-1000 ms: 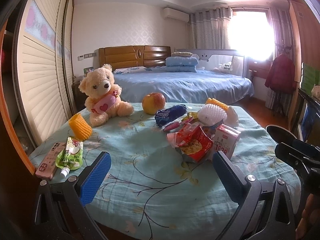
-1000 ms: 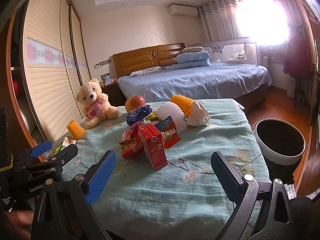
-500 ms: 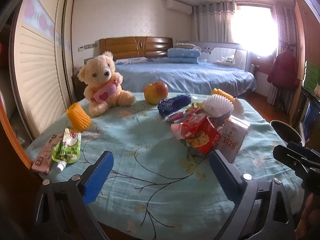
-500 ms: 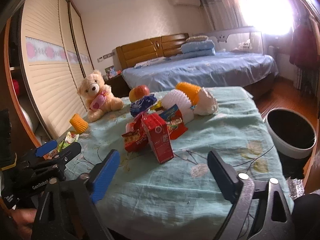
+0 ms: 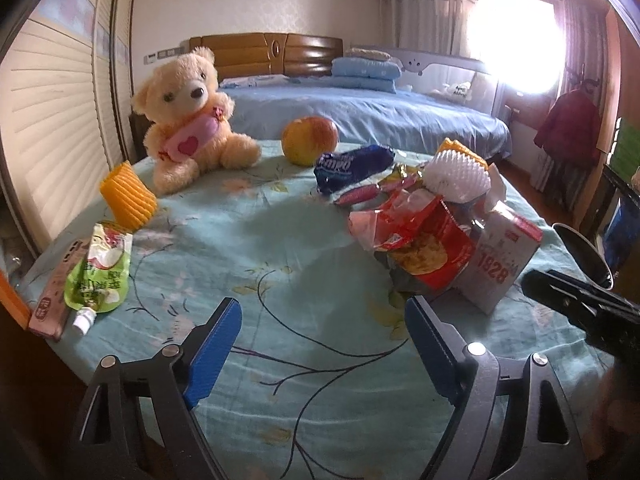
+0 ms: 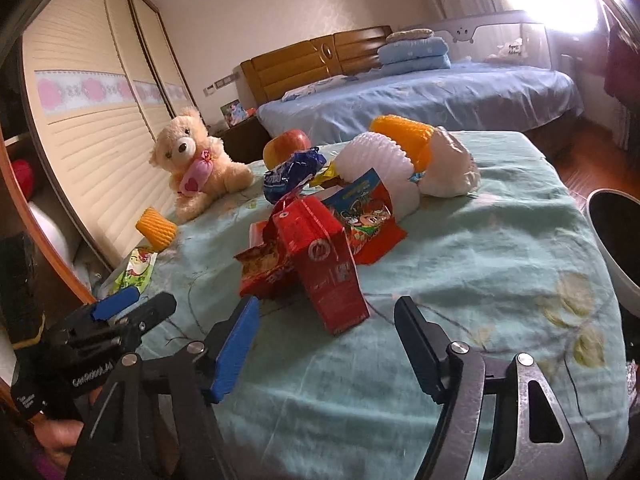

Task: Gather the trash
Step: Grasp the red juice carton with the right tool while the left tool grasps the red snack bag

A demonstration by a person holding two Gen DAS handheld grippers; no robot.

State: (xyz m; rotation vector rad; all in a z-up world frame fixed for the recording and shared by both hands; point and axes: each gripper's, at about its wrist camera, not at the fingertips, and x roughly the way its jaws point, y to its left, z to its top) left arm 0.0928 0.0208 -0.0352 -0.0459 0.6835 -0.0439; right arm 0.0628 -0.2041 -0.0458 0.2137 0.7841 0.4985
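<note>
While both jaws are closing on nothing, right gripper (image 6: 326, 344) is nearing the red carton (image 6: 324, 264) mid-table, risking tipping it; left gripper (image 5: 322, 344) is hovering empty.

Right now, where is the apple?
In the left wrist view, the apple sits at the table's far edge, between the teddy bear and the blue snack wrapper.

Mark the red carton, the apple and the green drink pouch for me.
red carton (image 6: 324, 264), right wrist view, on its front face.
apple (image 5: 309, 140), left wrist view, centre of the fruit.
green drink pouch (image 5: 100, 276), left wrist view, mid-body.
</note>
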